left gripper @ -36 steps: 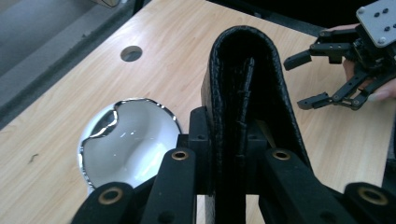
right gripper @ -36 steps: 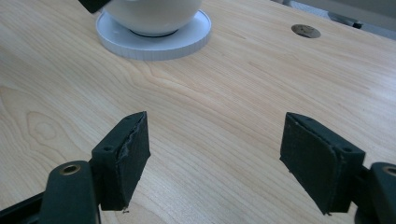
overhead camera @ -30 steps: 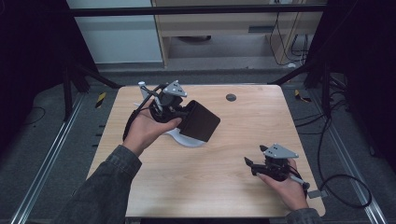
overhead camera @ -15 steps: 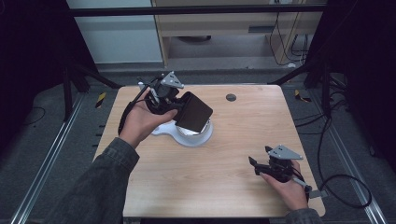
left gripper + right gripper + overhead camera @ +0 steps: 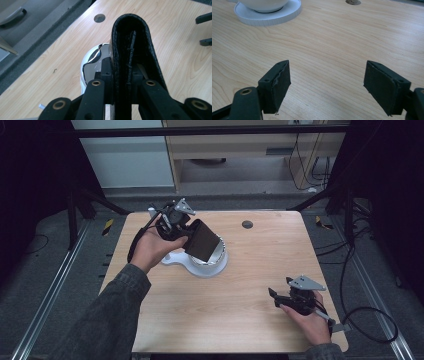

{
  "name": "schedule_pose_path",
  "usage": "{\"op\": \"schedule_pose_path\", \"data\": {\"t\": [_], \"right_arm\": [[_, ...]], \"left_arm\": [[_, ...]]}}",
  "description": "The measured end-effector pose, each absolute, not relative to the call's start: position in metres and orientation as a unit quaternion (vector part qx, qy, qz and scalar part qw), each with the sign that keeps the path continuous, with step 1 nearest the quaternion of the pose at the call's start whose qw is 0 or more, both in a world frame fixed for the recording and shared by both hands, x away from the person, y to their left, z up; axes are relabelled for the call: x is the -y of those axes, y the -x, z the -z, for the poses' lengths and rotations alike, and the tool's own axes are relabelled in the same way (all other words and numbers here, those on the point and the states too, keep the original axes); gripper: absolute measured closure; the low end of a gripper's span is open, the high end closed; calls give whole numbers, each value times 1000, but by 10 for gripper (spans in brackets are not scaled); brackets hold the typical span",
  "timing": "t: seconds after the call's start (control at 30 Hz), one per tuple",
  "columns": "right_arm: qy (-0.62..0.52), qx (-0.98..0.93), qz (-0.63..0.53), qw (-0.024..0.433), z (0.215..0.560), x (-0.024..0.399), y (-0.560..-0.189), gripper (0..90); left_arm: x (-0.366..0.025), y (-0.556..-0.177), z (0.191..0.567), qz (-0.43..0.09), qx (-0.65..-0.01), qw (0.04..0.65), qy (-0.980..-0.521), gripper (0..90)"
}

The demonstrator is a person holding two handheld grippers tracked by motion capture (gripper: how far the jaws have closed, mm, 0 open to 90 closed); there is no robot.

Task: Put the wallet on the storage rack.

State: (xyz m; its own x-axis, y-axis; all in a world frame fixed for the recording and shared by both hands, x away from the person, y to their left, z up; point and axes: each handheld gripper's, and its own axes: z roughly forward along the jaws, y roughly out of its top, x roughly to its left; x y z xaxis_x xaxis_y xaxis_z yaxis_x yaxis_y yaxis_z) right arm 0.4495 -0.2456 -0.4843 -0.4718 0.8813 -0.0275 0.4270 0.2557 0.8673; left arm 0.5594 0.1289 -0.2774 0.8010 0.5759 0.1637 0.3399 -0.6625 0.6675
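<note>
A black, grainy folded wallet (image 5: pixel 202 240) is clamped between the jaws of my left gripper (image 5: pixel 191 236). It hangs tilted over a shiny metal bowl (image 5: pixel 216 254) that sits on a white round base (image 5: pixel 201 269). In the left gripper view the wallet (image 5: pixel 130 42) stands on edge between the jaws of the left gripper (image 5: pixel 122 73), fold away from me, with the bowl (image 5: pixel 96 58) below it. My right gripper (image 5: pixel 274 296) lies on the table at the near right, open; in its own view the right gripper (image 5: pixel 327 82) has nothing between its pads.
The wooden table (image 5: pixel 260 255) has a small round dark grommet (image 5: pixel 247 224) near its far edge. The white base (image 5: pixel 268 15) with the bowl on it is far ahead of the right gripper. Dark floor, rails and cables surround the table.
The left hand has carried the wallet a little back and left, so it now stands steeper over the bowl. The right gripper has stayed where it was.
</note>
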Motion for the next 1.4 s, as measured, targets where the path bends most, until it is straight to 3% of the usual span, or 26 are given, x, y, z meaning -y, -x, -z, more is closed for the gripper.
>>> {"op": "schedule_pose_path", "data": {"t": [0.47,0.9,1.17,1.4], "right_arm": [[-442,-748,-417,266,486,247,-451,208],[-440,-753,-412,264,487,246,-451,201],[-443,-753,-409,263,488,246,-451,198],[-444,-754,-408,260,488,245,-451,196]], "left_arm": [[-114,-584,311,-152,-266,312,-899,794],[-121,-595,320,-138,-286,322,-892,783],[-130,-598,320,-148,-301,325,-884,677],[-138,-594,318,-155,-309,336,-876,647]]}}
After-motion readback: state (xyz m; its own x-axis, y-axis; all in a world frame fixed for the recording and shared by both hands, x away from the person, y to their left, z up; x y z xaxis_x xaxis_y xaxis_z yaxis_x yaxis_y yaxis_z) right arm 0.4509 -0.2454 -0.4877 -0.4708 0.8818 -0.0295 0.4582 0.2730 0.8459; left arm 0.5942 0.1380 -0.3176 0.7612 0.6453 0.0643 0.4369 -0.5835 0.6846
